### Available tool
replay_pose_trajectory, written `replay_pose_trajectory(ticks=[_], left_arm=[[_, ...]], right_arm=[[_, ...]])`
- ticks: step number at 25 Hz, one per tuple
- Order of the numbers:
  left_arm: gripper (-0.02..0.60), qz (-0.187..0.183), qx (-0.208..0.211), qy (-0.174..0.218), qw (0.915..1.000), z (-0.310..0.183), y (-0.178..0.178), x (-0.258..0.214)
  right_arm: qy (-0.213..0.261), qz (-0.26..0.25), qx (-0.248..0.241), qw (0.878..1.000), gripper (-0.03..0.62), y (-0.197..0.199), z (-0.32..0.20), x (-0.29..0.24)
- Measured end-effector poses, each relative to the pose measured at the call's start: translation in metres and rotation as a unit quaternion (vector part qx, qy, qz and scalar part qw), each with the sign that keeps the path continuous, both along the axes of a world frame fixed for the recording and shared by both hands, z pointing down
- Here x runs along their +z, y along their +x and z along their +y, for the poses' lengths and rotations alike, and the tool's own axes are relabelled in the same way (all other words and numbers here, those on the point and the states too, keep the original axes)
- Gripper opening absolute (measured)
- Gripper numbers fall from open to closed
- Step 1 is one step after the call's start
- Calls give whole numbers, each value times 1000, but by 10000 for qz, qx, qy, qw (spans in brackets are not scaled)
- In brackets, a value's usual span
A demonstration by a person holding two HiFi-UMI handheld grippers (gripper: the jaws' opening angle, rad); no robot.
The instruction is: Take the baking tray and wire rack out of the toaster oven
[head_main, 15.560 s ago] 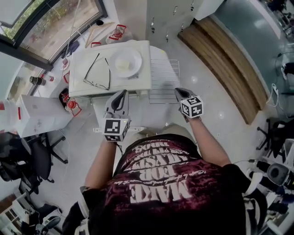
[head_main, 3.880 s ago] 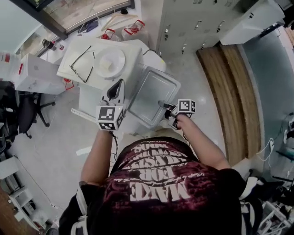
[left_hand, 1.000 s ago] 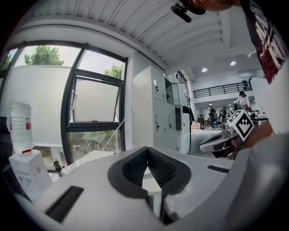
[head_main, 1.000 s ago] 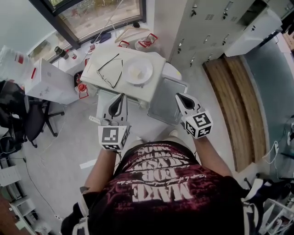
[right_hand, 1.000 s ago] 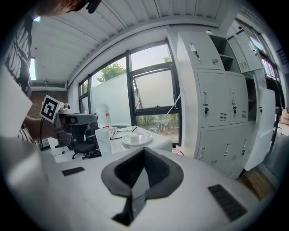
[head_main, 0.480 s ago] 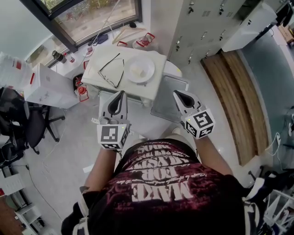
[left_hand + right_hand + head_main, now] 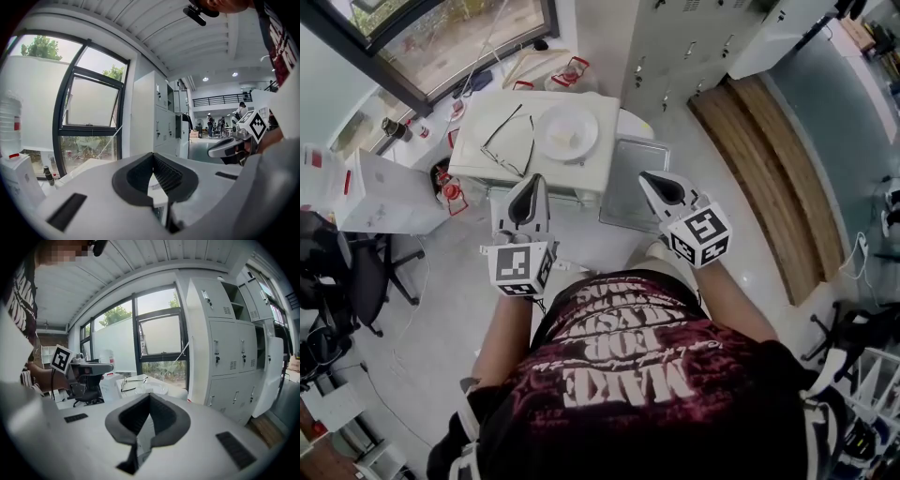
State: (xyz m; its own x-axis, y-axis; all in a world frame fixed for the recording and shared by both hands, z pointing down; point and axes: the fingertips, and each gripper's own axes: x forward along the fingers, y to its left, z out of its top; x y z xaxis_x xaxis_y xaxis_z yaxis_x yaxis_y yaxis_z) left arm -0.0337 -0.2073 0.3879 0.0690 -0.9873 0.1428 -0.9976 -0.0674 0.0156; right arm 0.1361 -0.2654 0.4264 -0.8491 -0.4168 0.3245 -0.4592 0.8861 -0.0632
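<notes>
In the head view the white toaster oven (image 7: 478,164) shows from above. The grey baking tray (image 7: 630,178) lies flat just right of it. The wire rack is not visible; whether it lies under the tray I cannot tell. My left gripper (image 7: 528,182) hangs shut and empty before the oven's front. My right gripper (image 7: 646,178) is shut on nothing, its tip over the tray's near edge. Each gripper view shows its own jaws closed on nothing, left gripper (image 7: 152,157) and right gripper (image 7: 149,397).
Spectacles (image 7: 506,136) and a white plate (image 7: 565,131) rest on the oven's top. Grey lockers (image 7: 694,37) stand behind, a wooden strip (image 7: 759,159) runs at right. A white box (image 7: 384,202) and an office chair (image 7: 347,281) stand at left, a window (image 7: 441,37) beyond.
Earlier the right gripper held the tray by its near edge; the tray now lies beside the oven and the gripper is free. In the last second both grippers barely shifted; the right drew slightly back.
</notes>
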Motion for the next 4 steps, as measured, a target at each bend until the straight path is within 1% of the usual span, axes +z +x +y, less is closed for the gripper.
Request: replay_pose_trajectory(ticks=[4], left_arm=[[6,39,71,13,10000,-2,-1,0]], right_arm=[[-61,25,26,10000,3,-1,4,1]])
